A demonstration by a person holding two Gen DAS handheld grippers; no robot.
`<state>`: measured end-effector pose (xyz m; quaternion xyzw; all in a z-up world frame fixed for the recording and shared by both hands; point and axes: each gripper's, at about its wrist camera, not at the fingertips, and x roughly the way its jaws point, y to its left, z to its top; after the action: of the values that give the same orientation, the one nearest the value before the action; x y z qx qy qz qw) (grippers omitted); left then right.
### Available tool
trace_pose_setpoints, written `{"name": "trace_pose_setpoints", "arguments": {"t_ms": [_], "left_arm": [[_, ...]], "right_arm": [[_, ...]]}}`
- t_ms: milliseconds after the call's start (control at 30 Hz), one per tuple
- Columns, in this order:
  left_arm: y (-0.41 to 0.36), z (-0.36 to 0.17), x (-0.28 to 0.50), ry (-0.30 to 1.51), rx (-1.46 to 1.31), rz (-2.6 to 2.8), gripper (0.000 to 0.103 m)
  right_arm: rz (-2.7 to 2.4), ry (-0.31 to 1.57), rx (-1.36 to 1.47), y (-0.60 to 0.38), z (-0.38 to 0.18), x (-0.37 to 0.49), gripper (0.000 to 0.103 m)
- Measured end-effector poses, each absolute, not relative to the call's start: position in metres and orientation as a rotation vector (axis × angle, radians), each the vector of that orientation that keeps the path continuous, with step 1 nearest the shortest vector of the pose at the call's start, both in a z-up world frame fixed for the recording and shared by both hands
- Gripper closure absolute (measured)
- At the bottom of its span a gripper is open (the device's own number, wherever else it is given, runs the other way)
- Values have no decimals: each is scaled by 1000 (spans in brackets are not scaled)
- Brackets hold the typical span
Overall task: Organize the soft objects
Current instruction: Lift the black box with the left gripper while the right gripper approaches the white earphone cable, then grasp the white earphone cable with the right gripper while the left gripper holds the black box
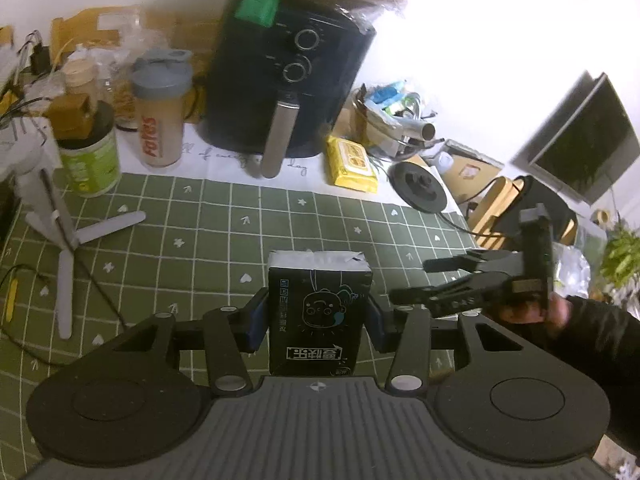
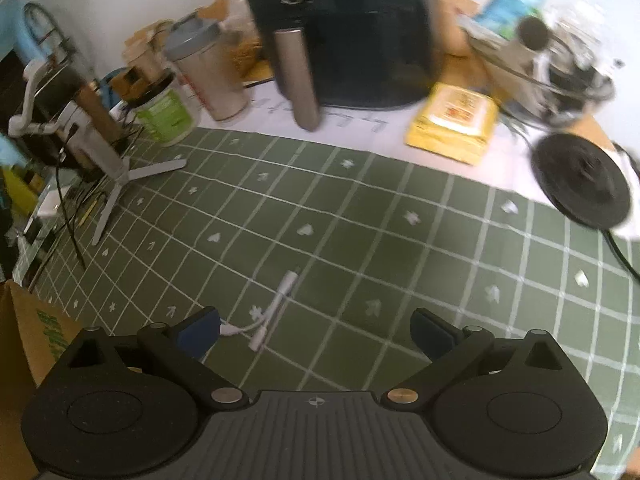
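Note:
My left gripper (image 1: 318, 318) is shut on a black tissue pack (image 1: 318, 308) with a cartoon face and white tissue at its top, held above the green checked tablecloth (image 1: 200, 232). My right gripper (image 2: 316, 330) is open and empty, low over the same cloth (image 2: 360, 220); it also shows in the left wrist view (image 1: 412, 280), to the right of the pack. A yellow pack of wet wipes (image 1: 351, 164) (image 2: 454, 122) lies at the back by the air fryer.
A black air fryer (image 1: 288, 80) (image 2: 344, 32) stands at the back with a shaker bottle (image 1: 160, 108), a green-labelled jar (image 1: 90, 156) and clutter. A white tripod (image 1: 52, 200) stands left. A black round base (image 2: 582, 180) sits right. A white cable adapter (image 2: 272, 316) lies on the cloth. A cardboard box (image 2: 24, 340) is at left.

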<state>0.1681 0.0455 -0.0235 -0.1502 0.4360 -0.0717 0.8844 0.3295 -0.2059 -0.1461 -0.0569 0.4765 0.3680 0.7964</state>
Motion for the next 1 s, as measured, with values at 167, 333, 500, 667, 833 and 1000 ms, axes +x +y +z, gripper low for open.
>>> {"name": "trace_pose_setpoints", "arguments": {"t_ms": [167,333,500,667,833,1000], "left_arm": [[49,-18,147,894,-343,-137,56],[50,-18,133,896,-356,-116,56],[54,-17,123,905,-389,-97,56],[58,-17,116,906,-415,-78,56],[63,-20,113,916,-436,-57,56],[65,-22,113,924,-443,-56,56]], "right_arm": [[865,1030,-166,-180,-163,335,9],[901,1058,-200,-156,-183,340,17],[941,1090,-240,-138,-204,342,31],[933,1071,-273,-130,-218,346,42],[930,962,-422,-120,-220,337,62],[1000,902,-539,-122,-220,332,89]]}}
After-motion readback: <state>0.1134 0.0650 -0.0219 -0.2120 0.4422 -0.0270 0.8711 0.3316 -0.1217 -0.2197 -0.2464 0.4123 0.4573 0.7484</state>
